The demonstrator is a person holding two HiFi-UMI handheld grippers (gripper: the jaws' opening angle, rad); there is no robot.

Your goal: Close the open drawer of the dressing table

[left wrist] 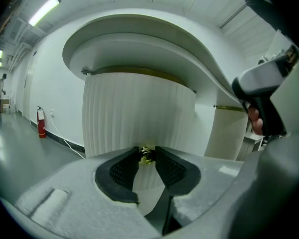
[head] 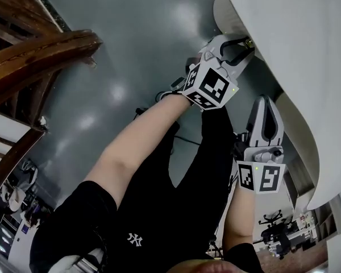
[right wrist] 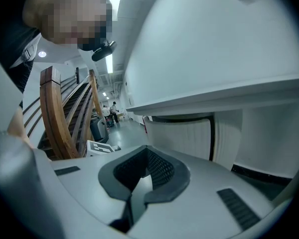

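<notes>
The white dressing table (head: 307,44) curves along the right of the head view. Its ribbed white drawer front (left wrist: 139,108) fills the left gripper view, with a gold strip along the top edge. A small gold knob (left wrist: 147,155) sits on that front, and my left gripper (left wrist: 147,156) is shut on it, also seen as the left gripper (head: 242,45) at the table's edge. My right gripper (head: 265,110) hangs lower and nearer to me, under the table's overhang, shut on nothing; the right gripper (right wrist: 146,151) faces another ribbed panel (right wrist: 182,136).
A wooden stair railing (head: 40,56) stands to the left over the grey floor (head: 142,33). A red fire extinguisher (left wrist: 41,126) stands by the wall. People (right wrist: 113,111) stand far down the hall. Office chairs (head: 275,232) show low at the right.
</notes>
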